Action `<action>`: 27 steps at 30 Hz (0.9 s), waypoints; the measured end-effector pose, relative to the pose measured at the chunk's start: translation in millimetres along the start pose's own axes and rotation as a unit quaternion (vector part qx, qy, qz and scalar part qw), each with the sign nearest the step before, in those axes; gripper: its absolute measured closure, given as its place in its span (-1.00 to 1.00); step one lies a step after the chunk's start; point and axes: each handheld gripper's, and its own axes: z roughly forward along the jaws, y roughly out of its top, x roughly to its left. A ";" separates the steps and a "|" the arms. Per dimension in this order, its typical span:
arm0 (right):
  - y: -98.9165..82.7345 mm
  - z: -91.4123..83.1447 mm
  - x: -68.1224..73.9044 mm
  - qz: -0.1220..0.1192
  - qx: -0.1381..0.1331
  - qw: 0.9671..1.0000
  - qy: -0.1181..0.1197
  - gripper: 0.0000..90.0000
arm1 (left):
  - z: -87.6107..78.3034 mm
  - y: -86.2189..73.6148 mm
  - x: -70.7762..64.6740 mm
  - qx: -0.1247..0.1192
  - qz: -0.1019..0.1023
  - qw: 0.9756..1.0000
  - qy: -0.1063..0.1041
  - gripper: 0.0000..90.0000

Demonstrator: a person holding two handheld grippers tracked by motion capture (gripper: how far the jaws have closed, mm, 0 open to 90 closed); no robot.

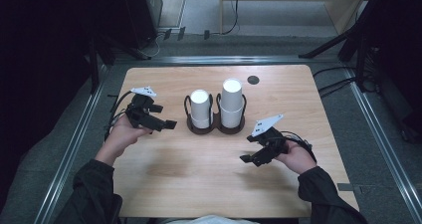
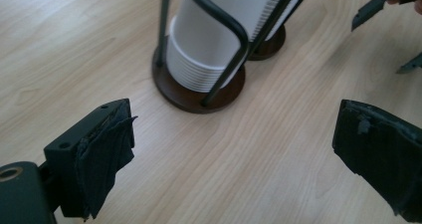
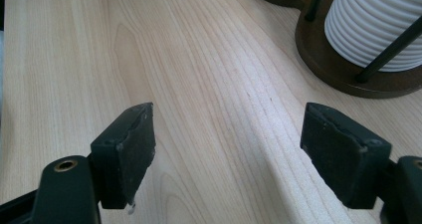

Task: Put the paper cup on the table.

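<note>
Cup stacks [image 1: 201, 107] stood in a dark two-ring wire holder [image 1: 215, 127] just above the middle of the table [image 1: 209, 184], the shorter stack at the left and the taller stack [image 1: 232, 102] at the right. Both were seated inside their rings; no cup lay loose on the wood.

Left tongs [image 1: 168, 124] were held at about 9 o'clock of the holder, near it but not touching, jaws apart and empty. Right tongs [image 1: 249, 159] hung at about 4 o'clock of the holder, farther off, jaws likewise apart and empty.

Judgement: work on the cups looked not yet begun. Reach, grasp and lift all remained.

The high view gave the layout: both stacks, their unequal heights, and a small dark disc [image 1: 253, 79] at about 1 o'clock of the holder. The left gripper view added what the high view could not resolve: ribbed rims of the nested cups [image 2: 199, 69], the wire upright [image 2: 226, 55] crossing in front of them, and worn padding on the jaws. The right gripper view showed the brown base [image 3: 343, 69] at its 1 o'clock, with bare wood between its own jaws.
</note>
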 end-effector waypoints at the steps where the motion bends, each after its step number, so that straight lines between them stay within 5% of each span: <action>1: -0.1 -0.2 -0.1 0.000 -0.001 1.000 -0.001 -0.51 | 1.6 0.3 -2.5 0.000 0.002 1.000 -0.002 -0.93; 27: -1.1 -2.0 -0.5 0.003 0.001 1.000 -0.001 -0.51 | 24.7 3.3 -51.5 -0.004 0.034 0.997 -0.064 -0.93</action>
